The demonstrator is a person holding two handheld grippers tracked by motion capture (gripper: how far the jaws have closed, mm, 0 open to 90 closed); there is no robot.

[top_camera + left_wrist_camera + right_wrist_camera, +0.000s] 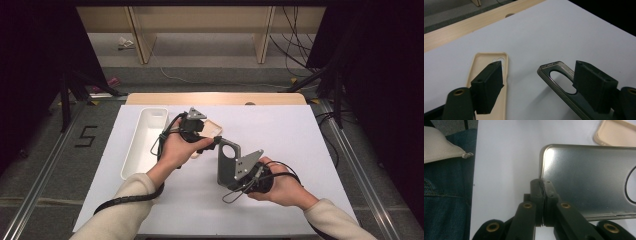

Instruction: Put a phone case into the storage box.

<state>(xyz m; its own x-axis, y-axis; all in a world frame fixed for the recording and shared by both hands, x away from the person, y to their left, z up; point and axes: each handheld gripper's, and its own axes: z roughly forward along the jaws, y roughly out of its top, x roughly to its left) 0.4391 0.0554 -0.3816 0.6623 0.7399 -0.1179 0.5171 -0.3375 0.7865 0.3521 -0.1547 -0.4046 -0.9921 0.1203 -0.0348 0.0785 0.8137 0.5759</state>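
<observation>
Grey phone case point(586, 182) is being pinched by the right gripper point(543, 185); the left gripper point(544, 85), jaws apart, is not grasping it yet, beige case point(486, 75) lying below.

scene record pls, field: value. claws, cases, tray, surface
left claw: open, jaws apart over the table
right claw: shut on grey phone case's edge
grey phone case: held up off the table, camera cutout toward the left claw
beige phone case: flat on table, inner side up, under left claw
white tray: left part of table, nothing seen inside
table: white sheet, wooden strip at far edge
</observation>
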